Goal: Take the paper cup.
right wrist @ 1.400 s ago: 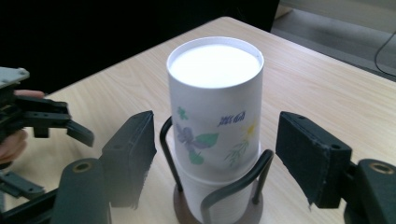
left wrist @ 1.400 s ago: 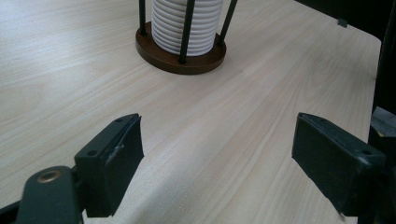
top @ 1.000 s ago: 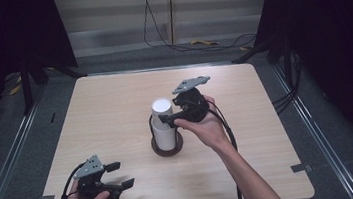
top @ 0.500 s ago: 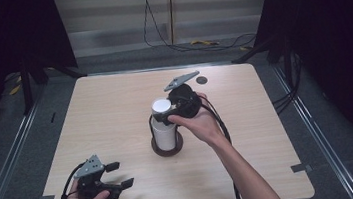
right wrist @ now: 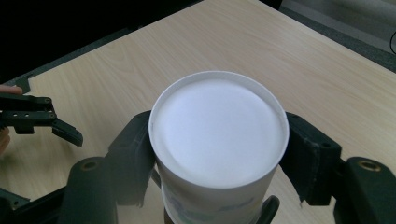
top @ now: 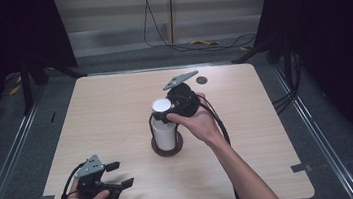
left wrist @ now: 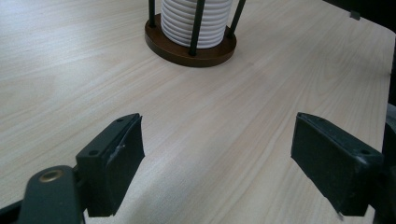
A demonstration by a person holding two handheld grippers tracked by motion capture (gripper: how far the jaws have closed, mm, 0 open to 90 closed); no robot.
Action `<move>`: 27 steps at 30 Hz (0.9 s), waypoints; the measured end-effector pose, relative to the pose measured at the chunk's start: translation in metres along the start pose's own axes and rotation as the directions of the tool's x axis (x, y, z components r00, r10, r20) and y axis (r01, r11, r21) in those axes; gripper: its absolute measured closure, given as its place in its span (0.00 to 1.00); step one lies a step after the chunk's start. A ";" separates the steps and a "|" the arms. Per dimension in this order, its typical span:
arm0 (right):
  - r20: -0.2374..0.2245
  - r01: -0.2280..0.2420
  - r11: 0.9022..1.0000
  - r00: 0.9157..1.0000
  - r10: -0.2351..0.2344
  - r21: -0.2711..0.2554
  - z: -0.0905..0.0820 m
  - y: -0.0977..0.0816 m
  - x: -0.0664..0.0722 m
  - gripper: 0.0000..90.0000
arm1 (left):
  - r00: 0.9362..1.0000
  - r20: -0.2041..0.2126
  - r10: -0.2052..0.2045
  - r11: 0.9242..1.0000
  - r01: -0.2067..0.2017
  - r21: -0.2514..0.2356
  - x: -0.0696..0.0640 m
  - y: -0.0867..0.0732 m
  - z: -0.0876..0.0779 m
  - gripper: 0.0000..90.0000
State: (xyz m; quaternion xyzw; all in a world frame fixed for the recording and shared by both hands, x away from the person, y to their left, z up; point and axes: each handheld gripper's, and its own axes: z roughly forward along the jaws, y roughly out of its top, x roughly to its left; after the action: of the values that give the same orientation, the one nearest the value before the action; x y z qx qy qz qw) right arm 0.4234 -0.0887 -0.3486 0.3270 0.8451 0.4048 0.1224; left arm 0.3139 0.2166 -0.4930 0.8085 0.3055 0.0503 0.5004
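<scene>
Moved: right gripper point(top: 162, 117) has tipped further over the cup stack point(top: 163, 126).
Writing: bluish print on cup, unreadable.
Right jaws: clamped on top cup point(right wrist: 217, 140), one each side.
Left gripper point(left wrist: 217, 165): jaws wide apart, holding nothing; stack's holder point(left wrist: 190, 46) well ahead.

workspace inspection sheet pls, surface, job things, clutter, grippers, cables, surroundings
Surface: light wooden table, bare apart from the items below.
Job's things: stack of white paper cups, upside down, standing in a round dark wooden holder with thin black posts, mid-table.
Clutter: small dark round disc near the far edge; what it is cannot be told.
Grippers: right gripper has its jaws on both sides of the top cup, pressed to its wall. Left gripper is open, low over bare wood at the near left corner.
Cables: black cable trails along the right forearm; more cables on the floor beyond the table.
Surroundings: grey floor, dark curtains, tape marks by the table.
</scene>
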 end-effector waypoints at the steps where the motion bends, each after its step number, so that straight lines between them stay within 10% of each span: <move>1: 0.000 0.001 1.000 1.000 -0.001 0.001 -0.001 0.000 0.000 0.37 | 1.000 0.001 0.001 1.000 -0.001 0.000 0.000 0.000 0.000 0.19; 27: 0.021 -0.014 0.997 1.000 0.015 -0.070 -0.011 0.004 0.002 0.39 | 1.000 0.008 -0.007 1.000 0.007 0.011 0.002 -0.001 0.001 0.19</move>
State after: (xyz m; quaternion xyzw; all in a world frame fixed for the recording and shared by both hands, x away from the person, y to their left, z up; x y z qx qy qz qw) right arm 0.4181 -0.0921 -0.3383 0.3329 0.8268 0.4313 0.1400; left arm 0.3152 0.2170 -0.4947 0.8104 0.3068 0.0436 0.4972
